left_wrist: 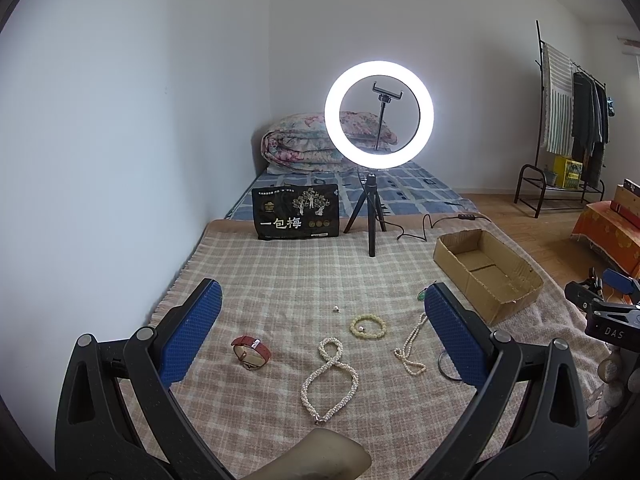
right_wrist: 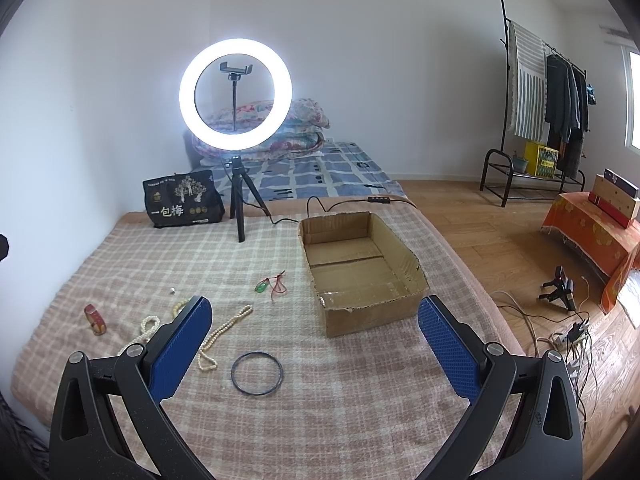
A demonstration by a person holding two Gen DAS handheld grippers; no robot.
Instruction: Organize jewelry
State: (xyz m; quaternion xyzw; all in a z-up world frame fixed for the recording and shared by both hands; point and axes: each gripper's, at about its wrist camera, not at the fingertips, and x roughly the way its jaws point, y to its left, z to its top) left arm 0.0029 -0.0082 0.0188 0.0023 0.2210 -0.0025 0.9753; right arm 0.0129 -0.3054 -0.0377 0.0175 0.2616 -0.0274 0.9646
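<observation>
Both idle: left gripper [left_wrist: 323, 322] and right gripper [right_wrist: 315, 330] spread wide, holding nothing. Jewelry loose on blanket [right_wrist: 360, 400], cardboard box [right_wrist: 404, 248] bare at far right. Suggest black ring [right_wrist: 257, 373] first: nearest right gripper, pinch 1 rim edge, lift straight.

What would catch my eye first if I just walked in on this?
Probably the glowing ring light on its little tripod, standing at the far end of the checked blanket. Next, the jewelry strewn across the blanket: a pearl necklace, a red watch, a black ring. To the right an open cardboard box stands empty, and both blue-padded claws, left claw and right claw, gape open over the blanket.
</observation>
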